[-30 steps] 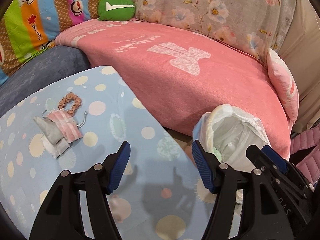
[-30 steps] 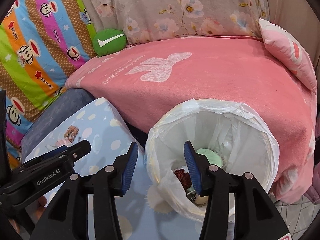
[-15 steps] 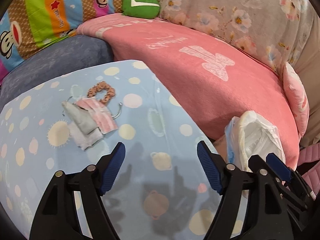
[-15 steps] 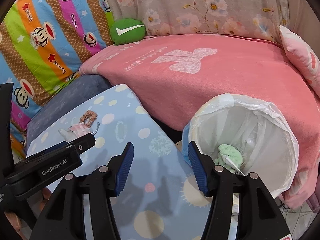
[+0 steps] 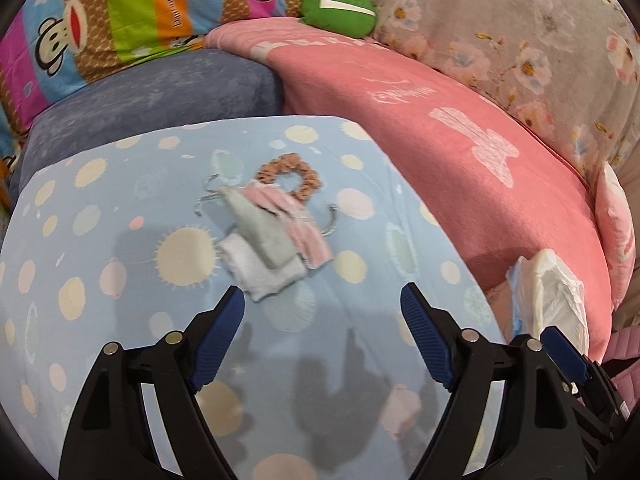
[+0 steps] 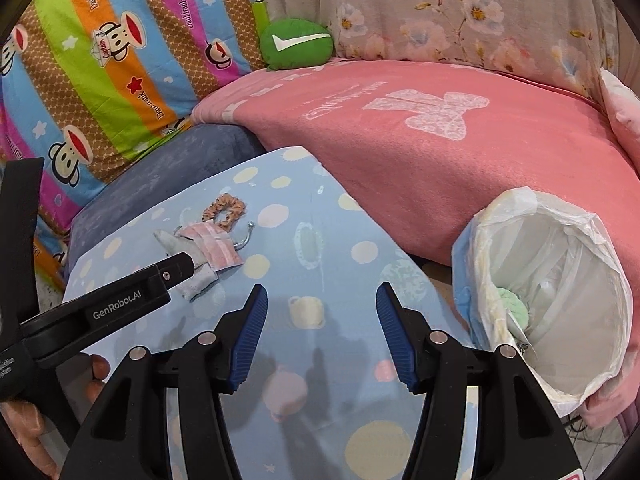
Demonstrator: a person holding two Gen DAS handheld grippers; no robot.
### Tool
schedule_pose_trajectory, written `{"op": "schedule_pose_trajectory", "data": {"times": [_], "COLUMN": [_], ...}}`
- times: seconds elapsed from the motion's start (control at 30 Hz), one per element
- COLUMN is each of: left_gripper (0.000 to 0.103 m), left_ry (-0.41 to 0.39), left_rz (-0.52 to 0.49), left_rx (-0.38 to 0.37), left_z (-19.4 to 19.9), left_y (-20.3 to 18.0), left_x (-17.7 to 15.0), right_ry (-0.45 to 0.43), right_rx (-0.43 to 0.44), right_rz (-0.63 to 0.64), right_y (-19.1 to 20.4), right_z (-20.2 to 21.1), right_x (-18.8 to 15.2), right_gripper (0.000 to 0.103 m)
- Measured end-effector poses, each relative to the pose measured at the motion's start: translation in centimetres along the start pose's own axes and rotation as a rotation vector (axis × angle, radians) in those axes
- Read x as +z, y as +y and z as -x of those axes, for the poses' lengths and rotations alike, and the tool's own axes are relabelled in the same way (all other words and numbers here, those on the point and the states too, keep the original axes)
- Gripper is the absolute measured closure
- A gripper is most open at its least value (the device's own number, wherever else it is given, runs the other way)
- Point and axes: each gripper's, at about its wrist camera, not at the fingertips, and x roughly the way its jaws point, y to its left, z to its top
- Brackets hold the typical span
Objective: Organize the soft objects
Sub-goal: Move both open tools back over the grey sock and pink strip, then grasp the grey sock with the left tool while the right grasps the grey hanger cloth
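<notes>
A small heap of soft items lies on the blue dotted cloth [image 5: 120, 320]: a grey sock [image 5: 262, 236] across a white folded cloth [image 5: 266, 276], a pink striped mask [image 5: 294, 222] with grey loops, and an orange scrunchie [image 5: 290, 176] behind it. My left gripper [image 5: 322, 312] hovers open just in front of the heap, nothing between its fingers. My right gripper [image 6: 318, 320] is open too, over the cloth to the right of the heap [image 6: 208, 248]. A white-lined bin [image 6: 560, 292] at the right holds a green soft item [image 6: 514, 310].
A pink blanket [image 6: 440, 168] covers the sofa seat behind the cloth. A green cushion [image 6: 296, 44] sits at its back, a cartoon-print quilt [image 6: 100, 72] at the left, a floral cover [image 6: 480, 12] behind. A hand [image 6: 24, 420] holds the left gripper body [image 6: 100, 308].
Both grippers swung left, away from the bin and toward the heap. The left gripper's jaws opened wider. The heap now lies just ahead of the left gripper.
</notes>
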Motion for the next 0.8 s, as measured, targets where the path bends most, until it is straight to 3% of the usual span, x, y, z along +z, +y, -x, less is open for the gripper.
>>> {"op": "schedule_pose_trajectory", "data": {"times": [0.53, 0.8], "left_gripper": [0.022, 0.022], "left_ry": [0.030, 0.030], "left_rz": [0.125, 0.135], "left_rx": [0.083, 0.123], "left_z": [-1.5, -2.0], "left_y": [10.2, 13.8], "left_x": [1.1, 1.8], "right_ry": [0.068, 0.094], "right_rx": [0.091, 0.124], "right_rz": [0.095, 0.127], "right_y": [8.7, 12.8], "right_z": [-5.3, -8.9], "right_x": [0.5, 1.3], "right_gripper": [0.047, 0.047]}}
